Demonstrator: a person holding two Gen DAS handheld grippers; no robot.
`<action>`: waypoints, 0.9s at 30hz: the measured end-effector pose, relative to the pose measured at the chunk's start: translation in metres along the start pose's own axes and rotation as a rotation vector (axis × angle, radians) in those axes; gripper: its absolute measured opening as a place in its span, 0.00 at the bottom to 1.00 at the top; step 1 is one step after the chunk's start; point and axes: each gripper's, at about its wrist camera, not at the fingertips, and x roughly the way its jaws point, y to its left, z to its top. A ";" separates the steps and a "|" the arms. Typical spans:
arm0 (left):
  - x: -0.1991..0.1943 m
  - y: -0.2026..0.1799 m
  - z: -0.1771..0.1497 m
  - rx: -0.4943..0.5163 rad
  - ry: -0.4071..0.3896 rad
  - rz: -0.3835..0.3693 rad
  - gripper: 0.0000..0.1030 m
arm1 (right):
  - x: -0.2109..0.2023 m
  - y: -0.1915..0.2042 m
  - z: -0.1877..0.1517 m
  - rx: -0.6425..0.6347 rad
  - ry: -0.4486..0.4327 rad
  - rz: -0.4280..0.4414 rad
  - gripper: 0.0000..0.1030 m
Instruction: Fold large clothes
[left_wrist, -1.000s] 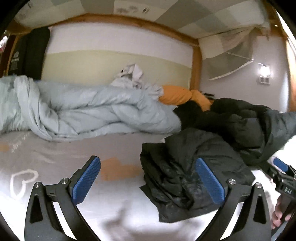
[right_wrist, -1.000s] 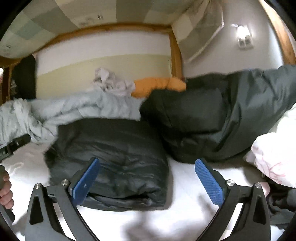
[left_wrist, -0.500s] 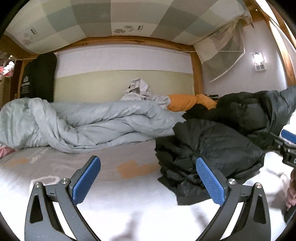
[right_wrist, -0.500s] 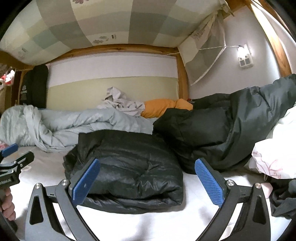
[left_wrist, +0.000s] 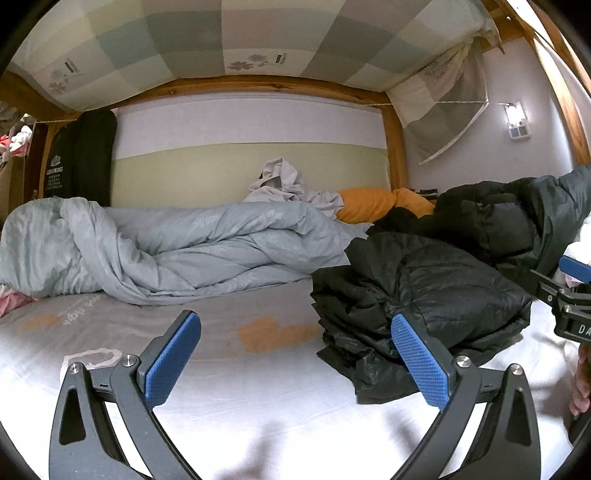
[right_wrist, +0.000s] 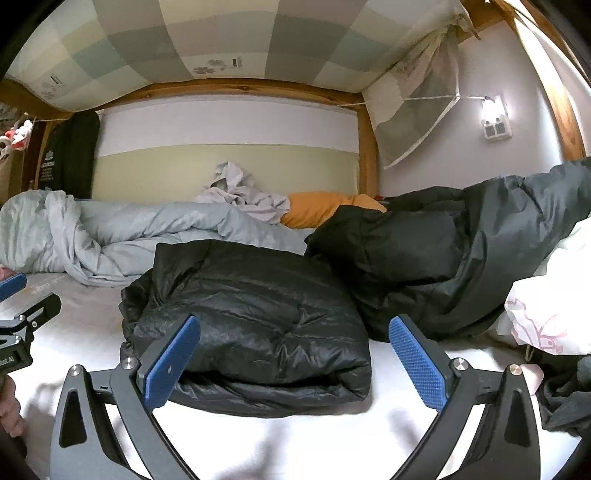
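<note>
- A white bed sheet (left_wrist: 258, 398) is spread under a wooden bunk frame (left_wrist: 393, 147), with a grey duvet (left_wrist: 184, 251) bunched at the far side.
- A folded black puffer jacket (right_wrist: 258, 317) is laid on the sheet, its long axis across the right view, beside a dark coat (right_wrist: 461, 251).
- The left tool (left_wrist: 295, 365) and right tool (right_wrist: 293, 363) are held spread apart, empty.

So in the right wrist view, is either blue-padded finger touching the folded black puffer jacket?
No: the right gripper is open and empty, held back from the folded black puffer jacket, which lies alone on the white bedsheet.
</note>
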 end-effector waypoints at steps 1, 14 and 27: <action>0.001 0.000 0.000 -0.001 0.003 0.001 1.00 | 0.000 0.001 0.000 -0.006 -0.001 -0.001 1.00; 0.000 0.001 0.000 -0.012 0.004 0.004 1.00 | -0.001 0.003 0.000 -0.026 -0.006 -0.006 1.00; -0.001 0.001 0.001 -0.013 0.002 0.007 1.00 | -0.002 0.002 0.000 -0.024 -0.006 -0.011 1.00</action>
